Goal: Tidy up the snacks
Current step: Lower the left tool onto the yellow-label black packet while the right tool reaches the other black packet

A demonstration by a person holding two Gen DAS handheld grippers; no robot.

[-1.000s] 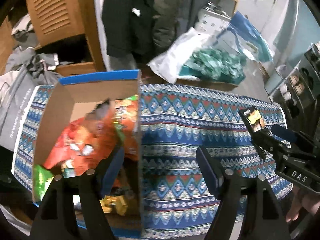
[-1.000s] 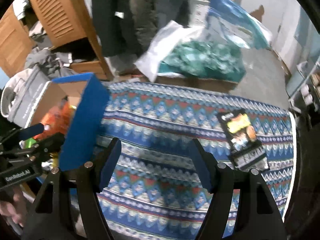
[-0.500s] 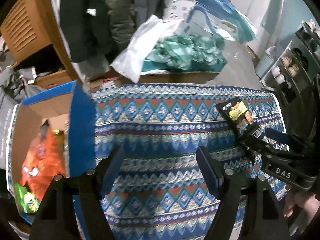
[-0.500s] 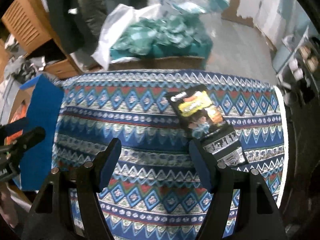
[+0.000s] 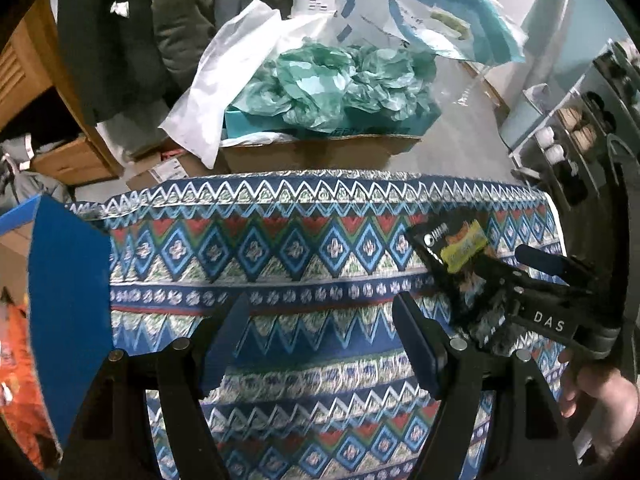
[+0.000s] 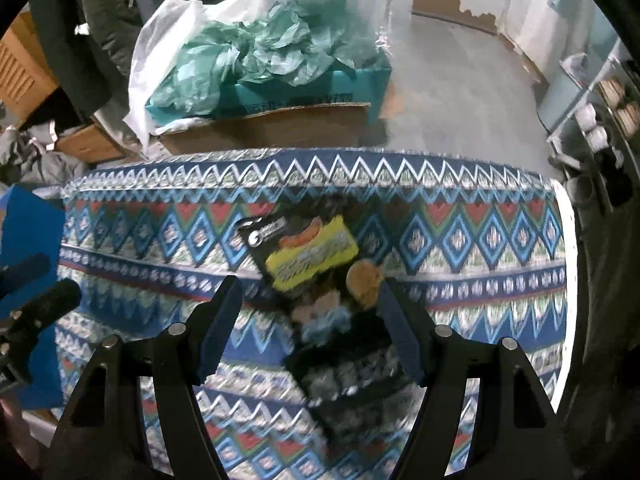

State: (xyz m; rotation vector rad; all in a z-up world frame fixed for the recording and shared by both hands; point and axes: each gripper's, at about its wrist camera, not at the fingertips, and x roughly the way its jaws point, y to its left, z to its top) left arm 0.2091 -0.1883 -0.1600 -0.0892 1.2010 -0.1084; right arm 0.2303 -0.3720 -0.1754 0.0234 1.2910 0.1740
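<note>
A black snack packet (image 6: 312,264) with a yellow label lies flat on the patterned tablecloth (image 6: 460,240). My right gripper (image 6: 310,284) hangs just above it, open, with a blue pad on each side of the packet and neither pressing on it. In the left wrist view the same packet (image 5: 452,248) sits at the right, partly under the right gripper (image 5: 500,260). My left gripper (image 5: 322,300) is open over bare cloth, holding nothing. A blue cardboard box (image 5: 68,300) stands at the left, with orange snack bags (image 5: 16,360) inside.
Beyond the table's far edge stands a cardboard box (image 5: 320,152) heaped with teal and white plastic bags. Coats hang at the back left by wooden furniture (image 5: 16,60). A shelf rack (image 5: 580,140) stands at the right. A person's hand (image 5: 592,392) holds the right gripper.
Both grippers have moved right across the table and come lower. The blue box has slid to the left edge of both views. The black packet now lies between the right gripper's fingers.
</note>
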